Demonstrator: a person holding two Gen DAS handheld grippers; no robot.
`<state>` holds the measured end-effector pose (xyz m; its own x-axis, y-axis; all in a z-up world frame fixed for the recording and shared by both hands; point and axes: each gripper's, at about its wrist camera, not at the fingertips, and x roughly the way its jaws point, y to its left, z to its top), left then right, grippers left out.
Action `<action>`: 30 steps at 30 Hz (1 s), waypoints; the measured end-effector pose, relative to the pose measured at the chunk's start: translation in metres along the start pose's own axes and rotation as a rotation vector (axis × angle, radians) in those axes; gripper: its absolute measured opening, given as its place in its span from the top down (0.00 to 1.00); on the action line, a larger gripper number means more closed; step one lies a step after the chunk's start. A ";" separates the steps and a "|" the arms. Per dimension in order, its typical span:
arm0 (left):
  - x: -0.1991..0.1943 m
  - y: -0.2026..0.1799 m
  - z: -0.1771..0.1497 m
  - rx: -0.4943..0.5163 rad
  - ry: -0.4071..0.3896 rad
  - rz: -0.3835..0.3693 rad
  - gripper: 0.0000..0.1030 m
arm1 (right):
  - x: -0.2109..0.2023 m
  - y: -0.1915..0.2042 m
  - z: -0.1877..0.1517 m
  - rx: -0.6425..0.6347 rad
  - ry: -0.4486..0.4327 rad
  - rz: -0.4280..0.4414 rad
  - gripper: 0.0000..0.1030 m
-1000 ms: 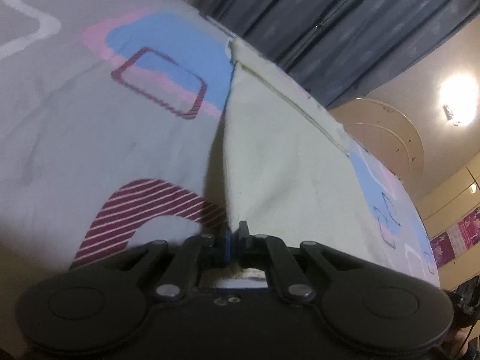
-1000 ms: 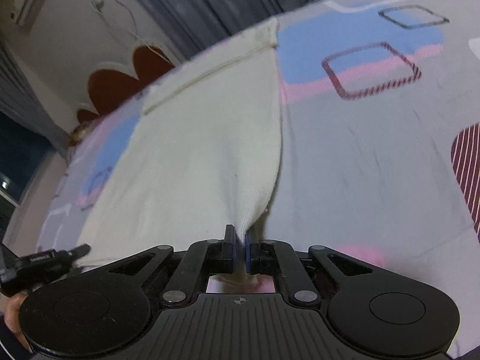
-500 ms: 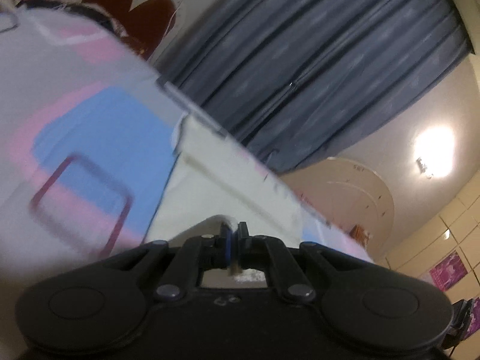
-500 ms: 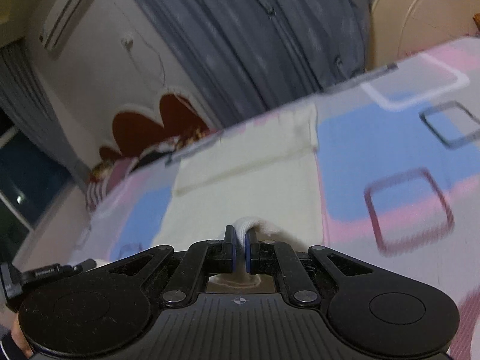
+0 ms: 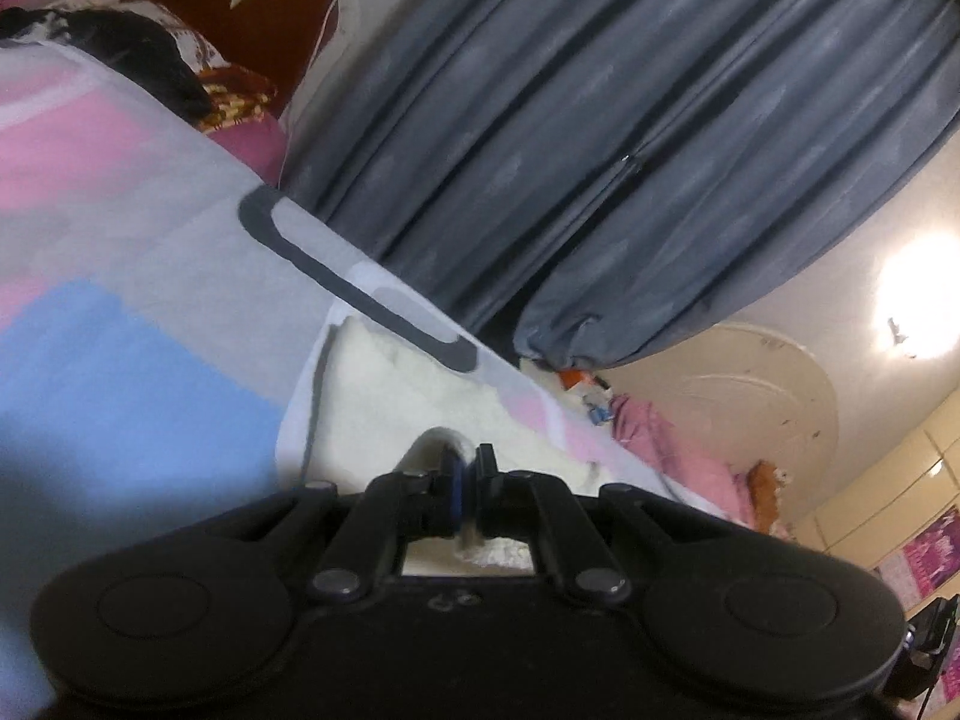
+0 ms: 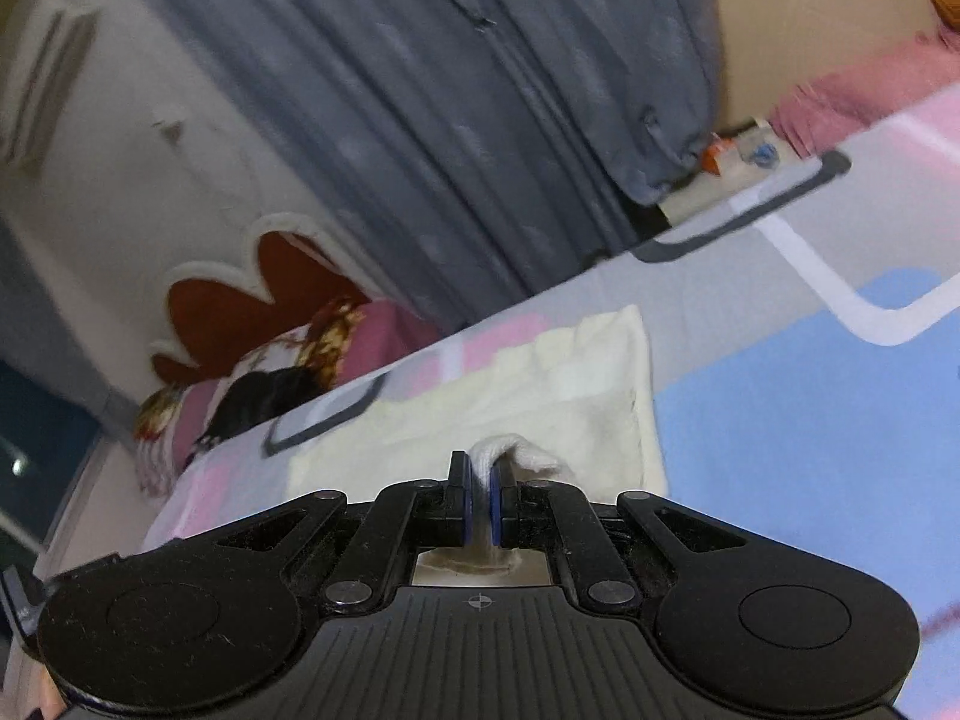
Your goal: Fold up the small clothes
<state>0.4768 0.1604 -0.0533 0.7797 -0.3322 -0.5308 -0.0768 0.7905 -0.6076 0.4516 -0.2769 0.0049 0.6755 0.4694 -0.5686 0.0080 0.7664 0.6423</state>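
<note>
Nearest the left wrist camera: left gripper (image 5: 467, 461), jaws pinched tight on a fold of the cream garment (image 5: 384, 408), the cloth bulging up in a small hump just left of the blue pads. Same on the other side: right gripper (image 6: 478, 468), jaws clamped on a white-cream fold that curls over to the right of the pads, a hemmed edge visible below through the gap in the frame.

Beyond the fingers: cream garment (image 6: 540, 396) flat on the bedsheet (image 6: 780, 420), soft and slightly fuzzy, pale yellow-white, with a stitched seam along its right edge and a squared far corner. Lying near the far edge of the bed, over pink and blue patches of the sheet's print.

Farther off: a patterned pillow (image 6: 288, 360) at far left against a dark red scalloped headboard (image 6: 240, 300), grey curtains (image 6: 480, 120) behind the bed, and pink bedding (image 5: 678, 444) at far right.
</note>
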 end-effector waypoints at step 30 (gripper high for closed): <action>0.100 -0.014 -0.004 0.535 0.002 0.160 0.98 | 0.127 -0.023 -0.021 -0.539 0.004 -0.212 0.98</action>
<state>0.5532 0.1137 -0.1002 0.7829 -0.1869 -0.5934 0.1324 0.9820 -0.1346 0.5217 -0.2255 -0.0929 0.6970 0.2823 -0.6592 -0.2347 0.9584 0.1623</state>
